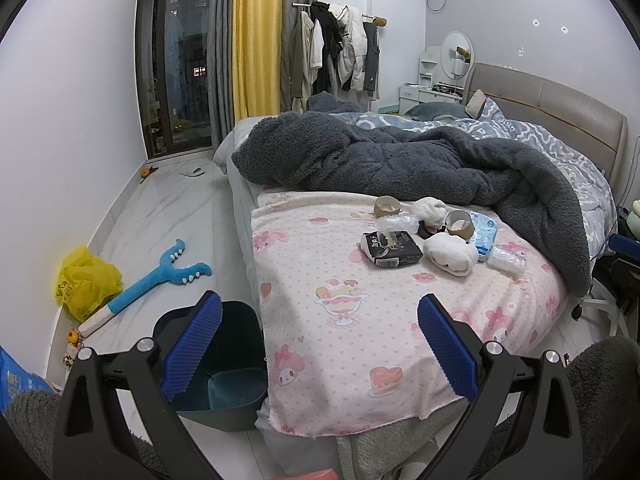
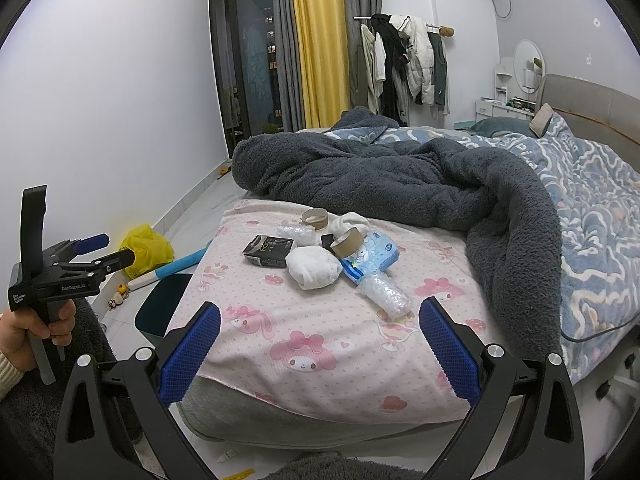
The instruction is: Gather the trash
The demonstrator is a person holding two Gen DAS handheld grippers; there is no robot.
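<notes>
Trash [image 1: 436, 232] sits heaped on the pink bedsheet [image 1: 340, 320] right of centre in frame, untouched; your left tool [image 1: 320, 340] and right tool [image 2: 320, 344] both hang spread and empty. I judge you're at the approach: reach in, pinch one piece, and carry it to the bin [image 1: 228, 384] lower left.

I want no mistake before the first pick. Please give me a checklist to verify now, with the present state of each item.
1. Left tool open and empty: ok.
2. Right tool open and empty: ok.
3. Trash in view on the bed: black packet, bubble wrap, cardboard rolls: ok.
4. Bin on the floor beside the bed, mouth open: ok.
5. Tools near the trash: not ok, both are short of it.
6. White bundle is trash: cannot tell.
</notes>
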